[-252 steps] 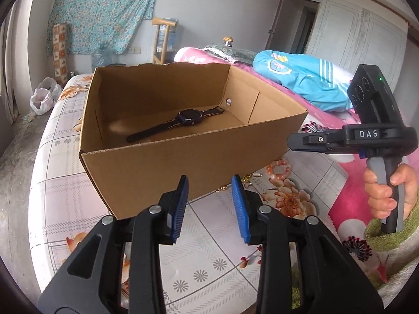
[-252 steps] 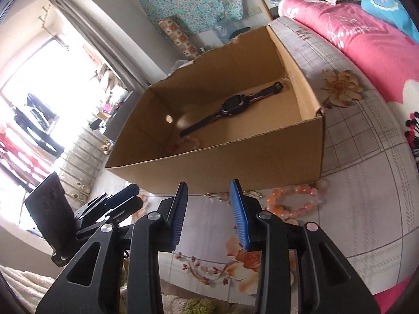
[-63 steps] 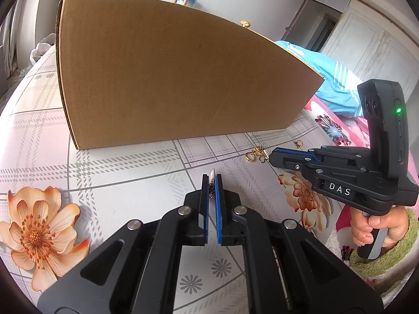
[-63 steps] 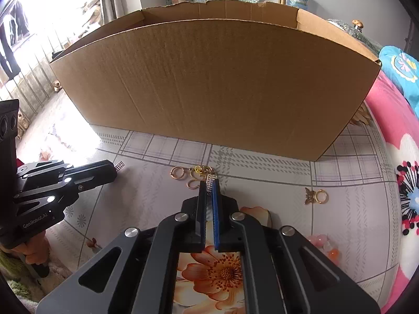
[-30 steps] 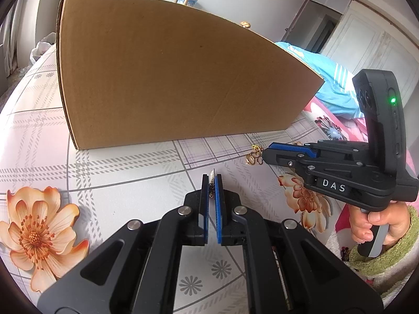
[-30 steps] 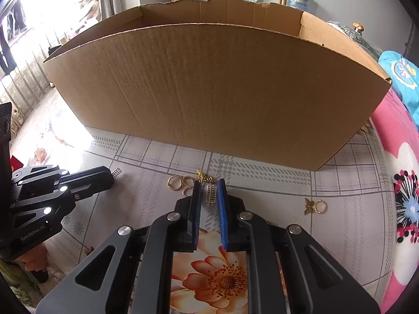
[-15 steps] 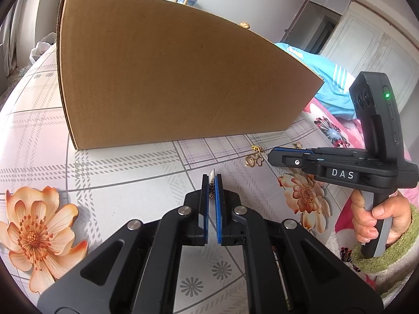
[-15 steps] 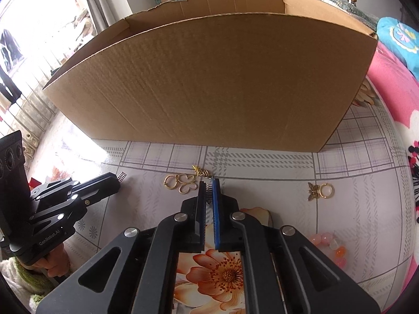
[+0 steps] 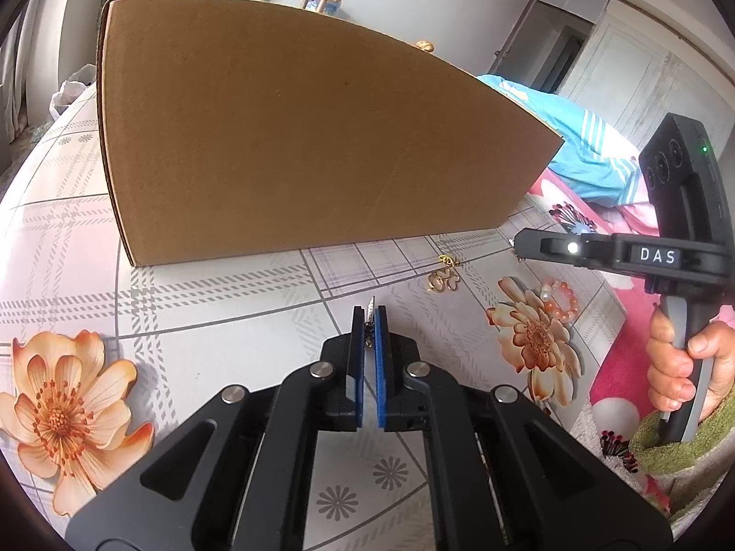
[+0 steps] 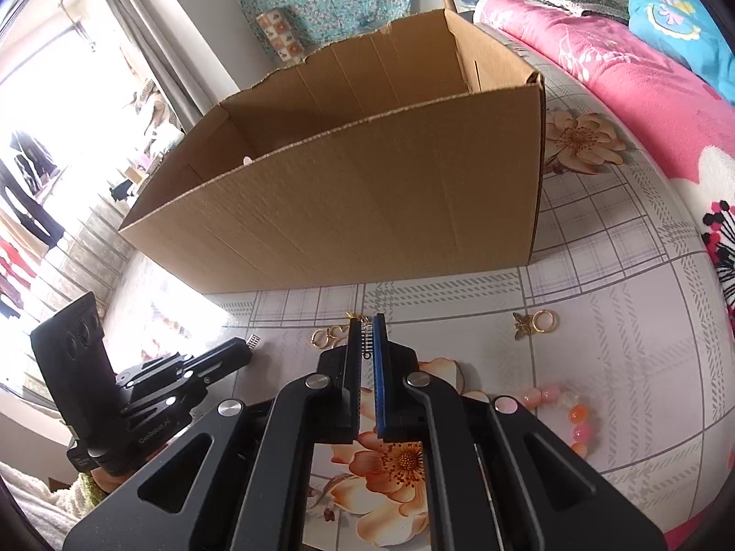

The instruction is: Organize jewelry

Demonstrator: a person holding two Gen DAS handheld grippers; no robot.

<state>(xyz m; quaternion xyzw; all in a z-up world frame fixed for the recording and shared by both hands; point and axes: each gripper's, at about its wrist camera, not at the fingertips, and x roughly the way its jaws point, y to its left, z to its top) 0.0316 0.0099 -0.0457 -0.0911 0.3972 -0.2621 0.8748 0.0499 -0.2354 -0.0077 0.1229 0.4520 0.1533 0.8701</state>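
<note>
A: Where is the left wrist camera looking from?

B: It is sitting low behind the left gripper (image 9: 369,321), facing the tall brown cardboard box (image 9: 298,137) at close range, with the right gripper (image 9: 519,243) entering from its right.

A: And the right one?

B: It is looking down from higher behind the right gripper (image 10: 367,326), over the same box (image 10: 367,211). Both are sharing the small gold rings (image 9: 443,281) (image 10: 327,336) lying on the checked floral cloth (image 9: 229,312) (image 10: 620,358).

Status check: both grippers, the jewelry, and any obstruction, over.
Left gripper and right gripper each shut on a small silver piece. Gold rings, bead bracelet outside cardboard box. Box wall ahead.
</note>
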